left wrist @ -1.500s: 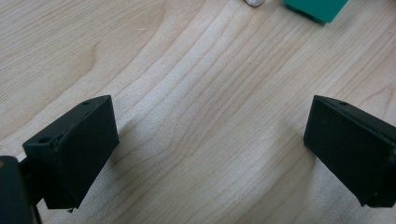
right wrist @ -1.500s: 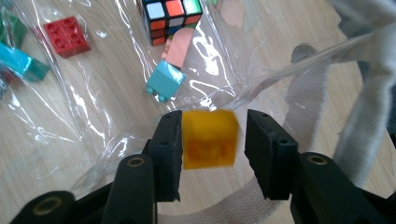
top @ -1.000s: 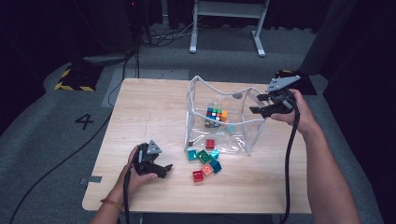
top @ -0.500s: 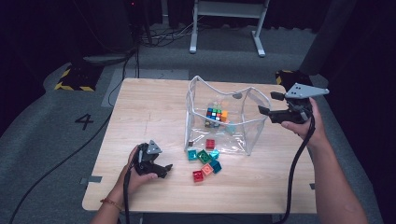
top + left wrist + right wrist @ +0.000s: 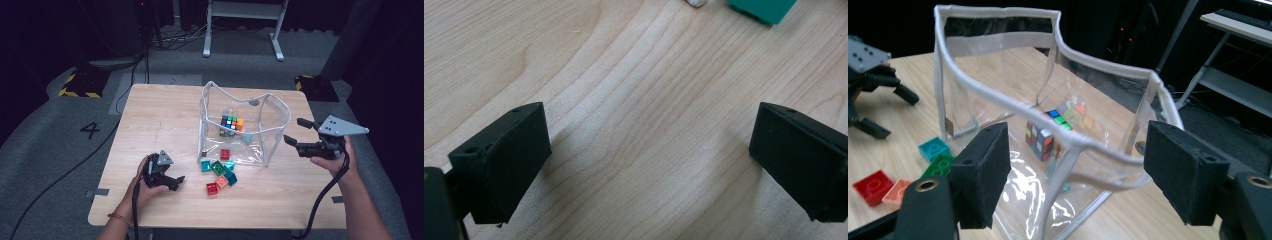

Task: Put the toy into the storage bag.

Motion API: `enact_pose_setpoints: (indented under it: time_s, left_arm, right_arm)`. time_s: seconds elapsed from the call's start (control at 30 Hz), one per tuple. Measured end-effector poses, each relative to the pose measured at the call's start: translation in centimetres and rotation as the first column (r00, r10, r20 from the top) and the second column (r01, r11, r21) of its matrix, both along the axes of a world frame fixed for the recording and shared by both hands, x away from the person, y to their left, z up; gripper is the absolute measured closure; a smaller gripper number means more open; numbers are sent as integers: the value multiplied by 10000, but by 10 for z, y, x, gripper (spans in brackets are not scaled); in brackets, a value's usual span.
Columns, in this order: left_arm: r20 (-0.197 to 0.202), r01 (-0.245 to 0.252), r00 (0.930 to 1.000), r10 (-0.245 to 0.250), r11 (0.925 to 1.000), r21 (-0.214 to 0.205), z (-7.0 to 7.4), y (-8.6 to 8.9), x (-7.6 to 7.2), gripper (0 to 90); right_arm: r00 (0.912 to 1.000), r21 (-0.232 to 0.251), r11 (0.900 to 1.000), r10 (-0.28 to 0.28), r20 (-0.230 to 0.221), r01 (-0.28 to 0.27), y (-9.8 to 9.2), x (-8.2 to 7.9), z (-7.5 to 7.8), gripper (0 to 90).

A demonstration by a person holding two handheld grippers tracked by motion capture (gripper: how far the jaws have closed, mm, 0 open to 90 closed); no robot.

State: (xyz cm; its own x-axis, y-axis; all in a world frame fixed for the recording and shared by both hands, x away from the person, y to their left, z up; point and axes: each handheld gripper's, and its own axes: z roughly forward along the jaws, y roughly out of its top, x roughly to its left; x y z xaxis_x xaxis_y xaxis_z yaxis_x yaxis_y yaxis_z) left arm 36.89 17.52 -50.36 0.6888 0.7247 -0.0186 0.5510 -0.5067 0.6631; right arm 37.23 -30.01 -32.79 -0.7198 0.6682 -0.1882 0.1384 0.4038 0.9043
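Observation:
A clear plastic bag with white trim stands open in the middle of the wooden table. A colourful puzzle cube lies inside it, and a red brick shows through its front wall. Several loose bricks in teal, green, red and orange lie in front of the bag. My right gripper hovers just right of the bag, open; its jaws have just been opening and nothing is between them. In the right gripper view the bag's corner stands ahead of the jaws. My left gripper rests open on the table at the front left, over bare wood.
A teal brick lies just beyond the left gripper's jaws. Bare wood spreads over the table's left half and back. Around the table the floor is dark, with a metal stand and cables behind. The right gripper's cable hangs past the table's right front edge.
The right gripper has drawn away from the bag's right top rim, moving right and toward the front, and its jaws have spread. The left gripper has stayed put.

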Motion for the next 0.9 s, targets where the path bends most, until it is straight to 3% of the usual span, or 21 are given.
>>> enact_pose_setpoints:
  time_s: [0.2,0.43,0.57,0.73,0.9]
  left_arm:
    - [2,0,10000,0,10000,-1,0,0,0,32]
    - [0,-1,10000,1,10000,-4,0,0,0,31]
    - [-3,-3,10000,3,10000,-5,0,0,0,32]
    - [-3,3,10000,-3,10000,-2,0,0,0,31]
    - [-1,2,10000,-2,10000,0,0,0,0,31]
  right_arm:
    - [9998,199,9996,207,-70,-206,1,-20,-21,274]
    - [9989,-209,9990,378,-271,-384,10,-32,-49,278]
    - [9967,-193,9976,659,-483,-669,18,-38,-62,282]
    - [9875,-224,9930,1131,-1097,-1162,36,-39,-87,288]
    - [9726,-587,9853,1477,-1794,-1604,58,-33,-116,303]
